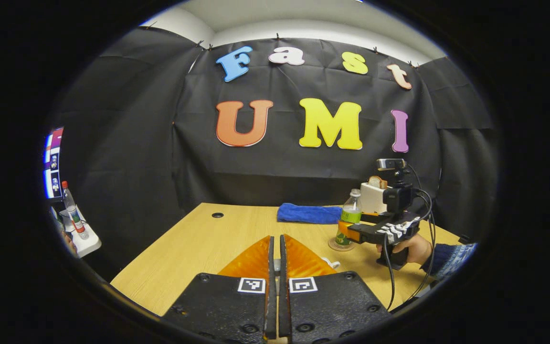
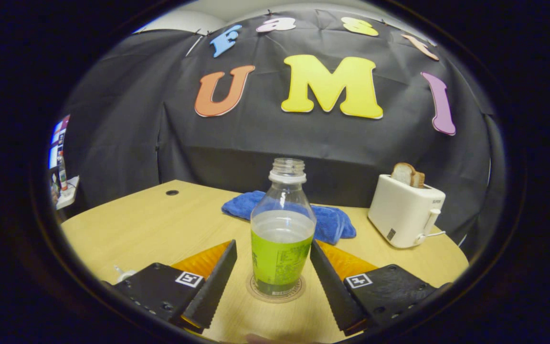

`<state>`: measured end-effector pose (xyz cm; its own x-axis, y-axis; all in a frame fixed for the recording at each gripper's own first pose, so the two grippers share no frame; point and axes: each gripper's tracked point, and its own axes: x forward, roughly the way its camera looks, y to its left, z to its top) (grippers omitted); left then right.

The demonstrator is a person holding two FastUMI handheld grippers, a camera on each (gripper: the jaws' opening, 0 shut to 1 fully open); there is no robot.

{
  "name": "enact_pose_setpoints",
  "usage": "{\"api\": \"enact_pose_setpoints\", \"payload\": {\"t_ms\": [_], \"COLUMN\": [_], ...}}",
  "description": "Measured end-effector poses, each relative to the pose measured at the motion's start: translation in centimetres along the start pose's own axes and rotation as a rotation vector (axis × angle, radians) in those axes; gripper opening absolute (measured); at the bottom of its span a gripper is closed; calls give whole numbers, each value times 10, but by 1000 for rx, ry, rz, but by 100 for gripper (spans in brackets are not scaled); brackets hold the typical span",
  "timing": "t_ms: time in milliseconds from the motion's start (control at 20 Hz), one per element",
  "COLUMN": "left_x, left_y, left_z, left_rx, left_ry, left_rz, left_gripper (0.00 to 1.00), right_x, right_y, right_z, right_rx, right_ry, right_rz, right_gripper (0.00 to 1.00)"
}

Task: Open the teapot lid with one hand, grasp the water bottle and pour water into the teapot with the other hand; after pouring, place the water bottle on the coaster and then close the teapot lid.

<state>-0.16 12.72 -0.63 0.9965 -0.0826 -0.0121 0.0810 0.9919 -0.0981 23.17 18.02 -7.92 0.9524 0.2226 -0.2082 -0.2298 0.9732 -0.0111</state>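
A white toaster (image 2: 406, 210) with slices of bread (image 2: 407, 174) in its slots is seen at the right of the right gripper view, near the table's far right edge. A blue cloth (image 2: 332, 222) lies crumpled at mid-frame behind the water bottle (image 2: 282, 234), near the table's back edge. A round hole (image 2: 172, 192) is set in the wooden table (image 2: 151, 224) toward the upper left. At the far left of the frame a small shelf with another bottle (image 1: 72, 210) is glimpsed beyond the table.

The water bottle is seen uncapped and upright, standing on the round coaster (image 2: 275, 290) at lower centre, partly filled. The right gripper (image 2: 272, 279) is held wide open, one finger at each side of the bottle; a gap seems to be left on both sides.

In the left gripper view, the left gripper (image 1: 276, 267) is shown closed at the bottom centre, its fingers pressed together with nothing seen between them. Just beyond its right finger a small white piece (image 1: 331, 263) is partly hidden; what it is cannot be told. The right gripper is seen there at right of centre, held by a hand (image 1: 411, 248), beside the bottle.

Bare tabletop is left open at the left half of both views.
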Motion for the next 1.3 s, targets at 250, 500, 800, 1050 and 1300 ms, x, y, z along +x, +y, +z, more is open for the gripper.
{"api": "enact_pose_setpoints", "payload": {"t_ms": [250,500,800,1050,1300], "left_x": [0,9,45,79,110], "left_y": [-17,-42,-64,-85,-101], "left_z": [10,13,-6,-49,-82], "left_rx": [-9,1,0,-55,-37], "left_ry": [-46,-75,-87,-28,20], "left_rz": [-23,-88,-138,-147,-141], "left_gripper": [4,4,4,4,4], "right_x": [-30,-79,-154,-201,-226], "right_y": [-5,-25,-44,-79,-94], "right_z": [17,18,4,9,2], "right_rx": [16,14,27,16,30], "right_ry": [-53,-103,-151,-221,-247], "right_rz": [23,-12,8,-77,-56], "right_gripper": [94,92,93,94,92]}}
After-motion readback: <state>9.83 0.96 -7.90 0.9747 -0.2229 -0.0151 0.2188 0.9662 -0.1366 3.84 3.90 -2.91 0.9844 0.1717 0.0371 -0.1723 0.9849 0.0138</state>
